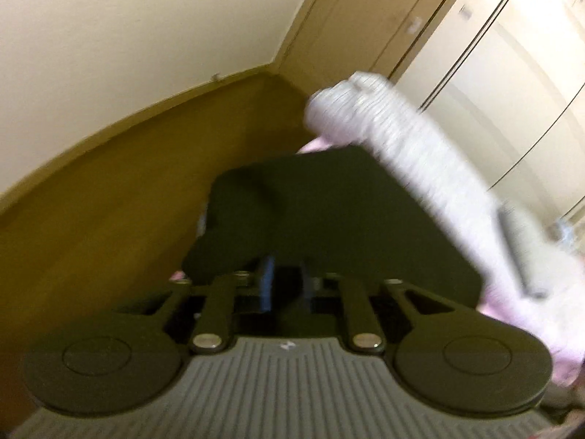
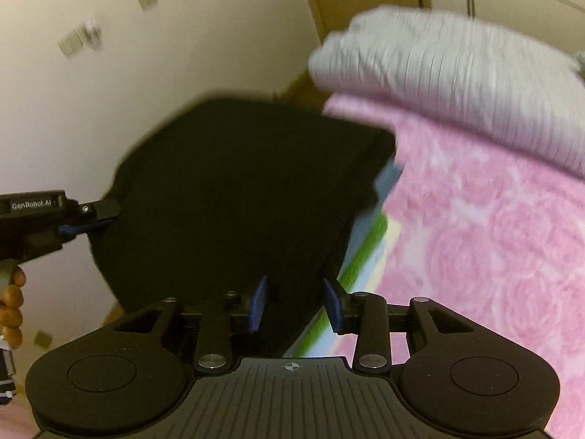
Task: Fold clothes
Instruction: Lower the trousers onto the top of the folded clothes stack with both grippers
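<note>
Left claw [image 2: 106,216] pinching left edge of black garment [image 2: 237,197], lifted over pink floral blanket [image 2: 493,237]. Right claw [image 2: 296,301] part spread, garment's near edge between pads; contact unclear. Grey ribbed garment [image 2: 457,84] far right.

a folded black garment [image 2: 234,197] is lifted above the pink floral blanket, near a folded grey ribbed garment [image 2: 457,84].

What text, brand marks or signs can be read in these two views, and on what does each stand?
"GenRobot.AI": white lettering on the left gripper's black body, seen in the right wrist view.
Small white logo on the left gripper's grey ribbed housing: too blurred to read.
Crosshair mark on the right gripper's housing: a symbol, no letters.
</note>
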The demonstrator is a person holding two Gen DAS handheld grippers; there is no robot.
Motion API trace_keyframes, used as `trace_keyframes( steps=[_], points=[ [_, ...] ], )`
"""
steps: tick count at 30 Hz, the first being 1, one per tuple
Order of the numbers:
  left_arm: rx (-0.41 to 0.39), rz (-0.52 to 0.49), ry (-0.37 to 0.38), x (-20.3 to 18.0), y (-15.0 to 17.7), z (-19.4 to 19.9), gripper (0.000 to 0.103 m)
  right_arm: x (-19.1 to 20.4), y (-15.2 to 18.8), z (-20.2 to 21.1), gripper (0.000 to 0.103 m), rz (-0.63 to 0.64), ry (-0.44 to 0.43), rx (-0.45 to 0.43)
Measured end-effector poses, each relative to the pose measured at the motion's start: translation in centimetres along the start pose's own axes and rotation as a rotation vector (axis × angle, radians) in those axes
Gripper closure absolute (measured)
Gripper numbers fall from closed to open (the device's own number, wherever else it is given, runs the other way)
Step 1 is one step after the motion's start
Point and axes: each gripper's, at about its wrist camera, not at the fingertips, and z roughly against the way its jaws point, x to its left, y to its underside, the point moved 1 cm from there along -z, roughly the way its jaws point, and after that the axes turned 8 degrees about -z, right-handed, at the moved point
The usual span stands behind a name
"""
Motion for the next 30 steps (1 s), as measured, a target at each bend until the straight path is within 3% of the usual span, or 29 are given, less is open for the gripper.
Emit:
trace_keyframes(
  steps=[4, 11, 14, 18, 23, 30],
  points=[
    [-0.011, 0.019, -0.012, 0.2, 0.0, 0.3, 0.093, -0.1, -0.4, -0.3, 0.065, -0.011, -0.019, 0.0],
    [-0.051, -0.039, 0.04, -2.3, 0.4, 3.2, 0.093, 1.8, 0.2, 5.6, 0.065, 0.098, -0.056, -0.101],
    [0.003, -0.078, 0.035, -3.0, 0.9, 1.2, 0.093, 3.3, 1.6, 5.2, 0.065, 0.176, -0.085, -0.057],
    [0.034, -0.089, 0.015, -3.2, 1.1, -0.8, 0.093, 3.2, 3.0, 1.1, 0.065, 0.216, -0.038, 0.047],
    [0.03, -0.161, 0.054, -4.1, -0.5, -0.5, 0.093, 2.9, 1.1, 3.0, 0.065, 0.136, -0.059, 0.008],
    [0.048, -0.394, 0.119, -8.3, -6.4, -4.0, 0.093, 3.3, -4.8, 2.0, 0.065, -0.013, 0.019, -0.119]
  ],
)
